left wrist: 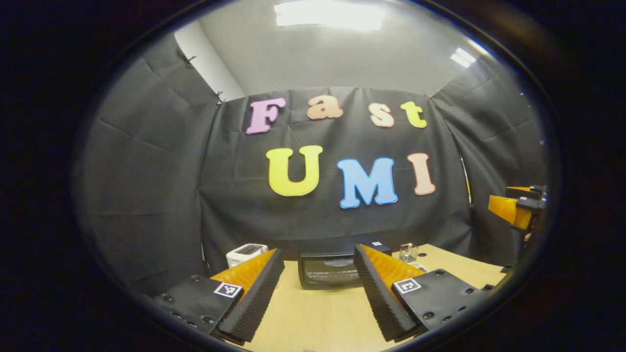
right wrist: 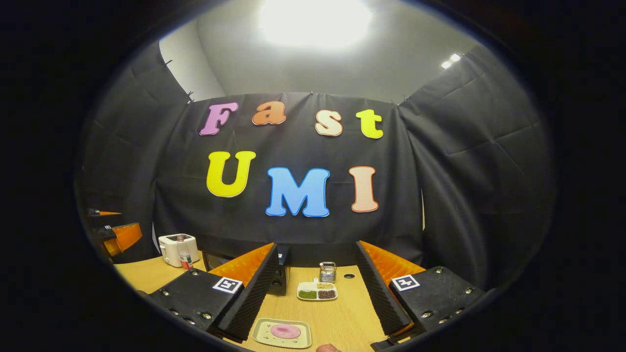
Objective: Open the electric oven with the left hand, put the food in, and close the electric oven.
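Note:
The black electric oven [left wrist: 326,270] stands at the back of the wooden table, its glass door shut, seen between my left gripper's fingers. My left gripper [left wrist: 318,281] is open and holds nothing, well short of the oven. In the right gripper view a pink round food item [right wrist: 285,331] lies on a pale square plate [right wrist: 303,339] near the table's front edge. My right gripper [right wrist: 317,288] is open above and behind that plate. The oven's side [right wrist: 279,281] shows partly behind the right gripper's left finger. The other gripper [left wrist: 518,208] appears at the far right of the left gripper view.
A white toaster [left wrist: 246,253] sits at the back left, with a small bottle [right wrist: 184,259] in front of it. A divided white dish of beans [right wrist: 317,291] and a small metal rack [right wrist: 327,271] stand behind the plate. A clear glass holder [left wrist: 408,252] is right of the oven.

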`<action>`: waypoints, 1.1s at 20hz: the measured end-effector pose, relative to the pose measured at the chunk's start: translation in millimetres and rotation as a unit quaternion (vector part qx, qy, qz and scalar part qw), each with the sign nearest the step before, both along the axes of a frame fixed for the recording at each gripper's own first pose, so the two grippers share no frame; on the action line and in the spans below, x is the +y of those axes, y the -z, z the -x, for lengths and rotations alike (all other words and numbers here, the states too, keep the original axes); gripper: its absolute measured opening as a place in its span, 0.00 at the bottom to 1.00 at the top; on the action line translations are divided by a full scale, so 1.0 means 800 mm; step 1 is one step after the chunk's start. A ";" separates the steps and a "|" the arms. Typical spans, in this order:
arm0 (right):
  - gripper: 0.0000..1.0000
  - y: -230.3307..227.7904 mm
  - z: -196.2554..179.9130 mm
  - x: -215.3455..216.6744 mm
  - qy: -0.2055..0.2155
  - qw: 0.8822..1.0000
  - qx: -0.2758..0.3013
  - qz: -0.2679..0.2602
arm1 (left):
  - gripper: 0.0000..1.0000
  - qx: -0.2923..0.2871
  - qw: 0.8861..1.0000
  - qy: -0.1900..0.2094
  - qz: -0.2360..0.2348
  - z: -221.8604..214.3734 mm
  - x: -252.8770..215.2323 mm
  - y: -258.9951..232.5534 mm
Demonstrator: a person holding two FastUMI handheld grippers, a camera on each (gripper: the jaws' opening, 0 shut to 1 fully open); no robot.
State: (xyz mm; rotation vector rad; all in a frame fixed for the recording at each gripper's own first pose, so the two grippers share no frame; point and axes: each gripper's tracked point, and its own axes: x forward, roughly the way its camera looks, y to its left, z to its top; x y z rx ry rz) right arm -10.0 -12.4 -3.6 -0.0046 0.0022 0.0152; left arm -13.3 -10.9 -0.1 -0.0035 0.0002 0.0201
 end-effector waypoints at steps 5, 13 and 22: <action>0.95 0.007 0.002 -0.014 -0.011 1.000 -0.002 0.011 | 1.00 0.000 1.000 -0.006 0.001 -0.005 -0.021 0.000; 0.96 0.030 -0.002 -0.031 -0.034 0.999 0.008 0.008 | 0.97 -0.015 1.000 -0.007 -0.009 -0.063 -0.052 -0.015; 0.95 0.040 -0.038 -0.039 0.017 1.000 0.015 0.014 | 1.00 -0.014 1.000 0.025 -0.004 -0.222 -0.058 0.015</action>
